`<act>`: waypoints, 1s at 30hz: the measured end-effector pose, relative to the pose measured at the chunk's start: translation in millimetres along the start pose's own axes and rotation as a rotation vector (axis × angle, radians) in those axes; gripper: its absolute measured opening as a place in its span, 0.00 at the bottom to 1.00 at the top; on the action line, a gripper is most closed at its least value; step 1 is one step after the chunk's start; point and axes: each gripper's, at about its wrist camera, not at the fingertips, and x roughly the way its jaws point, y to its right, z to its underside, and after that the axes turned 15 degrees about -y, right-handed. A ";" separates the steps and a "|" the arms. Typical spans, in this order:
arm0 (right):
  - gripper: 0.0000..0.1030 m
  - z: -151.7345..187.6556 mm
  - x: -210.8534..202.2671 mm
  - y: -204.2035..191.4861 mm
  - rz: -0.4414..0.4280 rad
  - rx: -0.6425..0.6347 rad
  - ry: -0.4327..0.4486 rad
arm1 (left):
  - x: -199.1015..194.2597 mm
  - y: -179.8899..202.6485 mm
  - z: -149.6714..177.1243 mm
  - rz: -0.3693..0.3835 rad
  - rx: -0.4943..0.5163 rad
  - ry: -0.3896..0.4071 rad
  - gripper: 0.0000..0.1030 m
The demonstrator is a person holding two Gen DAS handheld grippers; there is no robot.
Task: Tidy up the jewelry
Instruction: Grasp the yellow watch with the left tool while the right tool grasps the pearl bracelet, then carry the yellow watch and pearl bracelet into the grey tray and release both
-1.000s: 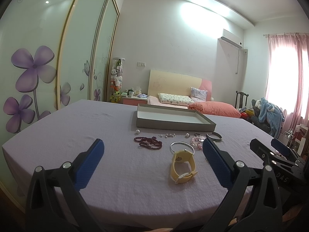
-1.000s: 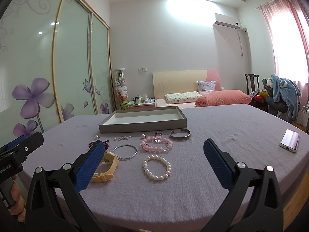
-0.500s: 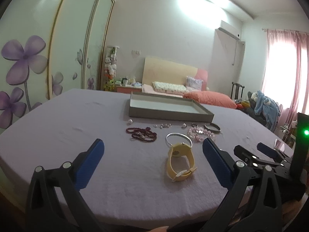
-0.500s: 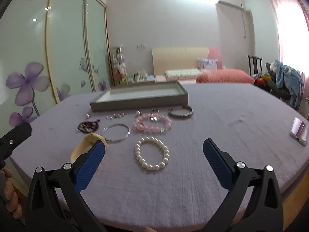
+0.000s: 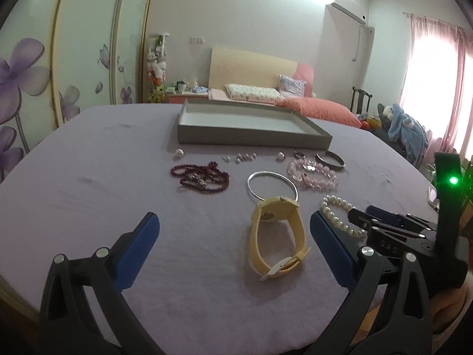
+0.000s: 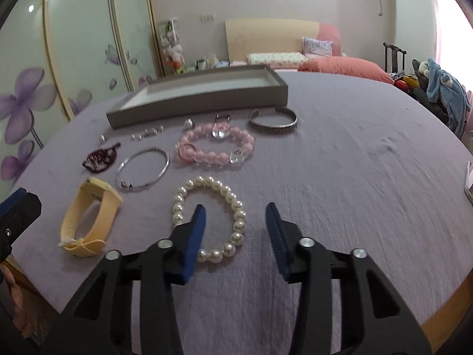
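Jewelry lies on a purple cloth before a shallow grey tray (image 5: 251,140) (image 6: 201,100). My left gripper (image 5: 233,230) is open and empty, low over the cloth; a yellow watch (image 5: 276,236) (image 6: 88,216) lies between its fingers. My right gripper (image 6: 235,222) is partly closed but still open, its fingers straddling the right side of a white pearl bracelet (image 6: 236,222) (image 5: 340,216). Farther off lie a silver bangle (image 6: 143,168) (image 5: 272,185), a pink bead bracelet (image 6: 215,148) (image 5: 313,174), a dark cuff (image 6: 272,121) (image 5: 329,159), a dark red bead string (image 5: 201,177) (image 6: 100,156) and small earrings (image 5: 242,156).
A phone (image 6: 468,180) lies at the table's right edge. The right gripper's body shows at the right of the left wrist view (image 5: 408,236). Behind the table stand a bed with pink pillows (image 5: 313,108), a wardrobe with flower doors and a chair with clothes.
Both grippers have moved forward and down toward the table. The right gripper's jaws have narrowed around the pearl bracelet's right side. The left gripper has come around the yellow watch.
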 end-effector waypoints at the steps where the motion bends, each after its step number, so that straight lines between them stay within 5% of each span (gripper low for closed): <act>1: 0.28 0.3 0.3 -2.7 0.032 -0.011 0.007 | 1.2 0.1 -0.2 0.014 0.003 -0.006 0.96; 4: 0.10 0.0 0.1 -3.8 0.055 -0.015 0.004 | 8.3 2.2 -4.1 0.026 0.012 -0.036 0.96; 9: 0.10 -3.1 -0.6 19.4 0.140 0.094 0.011 | 28.7 5.0 -11.8 0.063 0.008 -0.125 0.96; 18: 0.10 -4.3 -1.6 36.0 0.152 0.139 0.022 | 56.6 26.2 -23.3 0.078 0.058 -0.215 0.96; 24: 0.10 -5.2 -1.6 37.1 0.148 0.137 0.028 | 68.6 28.9 -27.2 0.055 0.049 -0.260 0.74; 27: 0.10 -5.2 -2.0 36.9 0.139 0.132 0.029 | 68.0 24.8 -27.8 0.055 0.043 -0.250 0.47; 30: 0.10 -4.0 -4.3 36.5 0.097 0.132 0.027 | 63.7 14.9 -27.5 0.070 0.010 -0.239 0.44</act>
